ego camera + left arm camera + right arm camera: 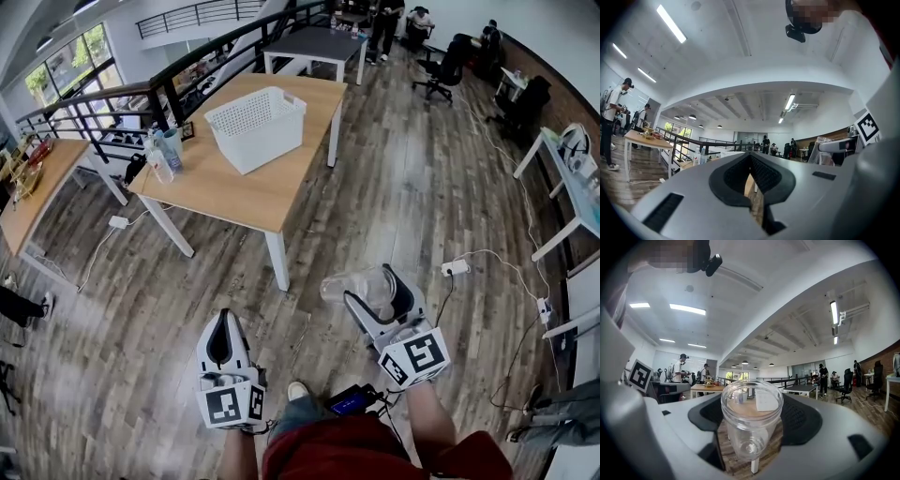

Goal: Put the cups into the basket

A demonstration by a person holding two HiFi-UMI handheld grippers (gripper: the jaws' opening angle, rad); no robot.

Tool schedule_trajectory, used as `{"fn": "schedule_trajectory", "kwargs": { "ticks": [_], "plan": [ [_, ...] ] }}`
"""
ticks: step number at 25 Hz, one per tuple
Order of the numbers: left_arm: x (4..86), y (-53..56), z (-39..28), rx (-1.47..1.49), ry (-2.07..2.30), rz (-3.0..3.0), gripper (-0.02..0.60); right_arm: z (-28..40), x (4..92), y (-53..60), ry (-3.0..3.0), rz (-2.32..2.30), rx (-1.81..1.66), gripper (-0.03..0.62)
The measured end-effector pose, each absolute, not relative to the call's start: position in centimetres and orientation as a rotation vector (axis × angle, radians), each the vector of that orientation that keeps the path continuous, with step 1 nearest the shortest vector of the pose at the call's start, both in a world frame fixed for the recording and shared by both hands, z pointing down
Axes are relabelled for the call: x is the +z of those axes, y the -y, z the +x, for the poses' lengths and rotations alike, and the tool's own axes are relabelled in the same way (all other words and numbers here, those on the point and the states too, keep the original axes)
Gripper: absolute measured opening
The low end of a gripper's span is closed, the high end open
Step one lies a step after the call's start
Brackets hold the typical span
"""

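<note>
We are holding a clear cup (751,427) clamped in the right tongs (368,284), well apart from the tabletop (234,192). The left tongs (222,323) are hanging closed, empty. The white basket (267,127) is sitting on that tabletop. Carry step; next we probably need to walk up and lower the cup into the basket.
</note>
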State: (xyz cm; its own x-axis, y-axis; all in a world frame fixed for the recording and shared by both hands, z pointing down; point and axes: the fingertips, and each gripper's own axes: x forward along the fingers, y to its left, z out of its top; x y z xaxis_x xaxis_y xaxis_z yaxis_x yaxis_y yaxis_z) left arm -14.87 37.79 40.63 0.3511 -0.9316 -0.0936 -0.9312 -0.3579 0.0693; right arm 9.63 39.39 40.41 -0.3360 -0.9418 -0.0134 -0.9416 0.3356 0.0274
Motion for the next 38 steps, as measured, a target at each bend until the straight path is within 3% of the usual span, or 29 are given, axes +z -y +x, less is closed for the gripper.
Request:
{"fn": "schedule_trajectory", "kwargs": {
  "ticks": [17, 38],
  "plan": [
    [39.6, -31.1, -15.1, -0.21, 1.676, 2.662, 0.0, 8.8, 39.3, -35.0, 2.506, 1.911, -0.091, 0.353],
    [40.6, -24.3, -7.3, -0.189, 1.703, 2.618, 0.0, 16.3, 40.5, -27.6, 2.544, 1.889, -0.018, 0.353]
  ]
}}
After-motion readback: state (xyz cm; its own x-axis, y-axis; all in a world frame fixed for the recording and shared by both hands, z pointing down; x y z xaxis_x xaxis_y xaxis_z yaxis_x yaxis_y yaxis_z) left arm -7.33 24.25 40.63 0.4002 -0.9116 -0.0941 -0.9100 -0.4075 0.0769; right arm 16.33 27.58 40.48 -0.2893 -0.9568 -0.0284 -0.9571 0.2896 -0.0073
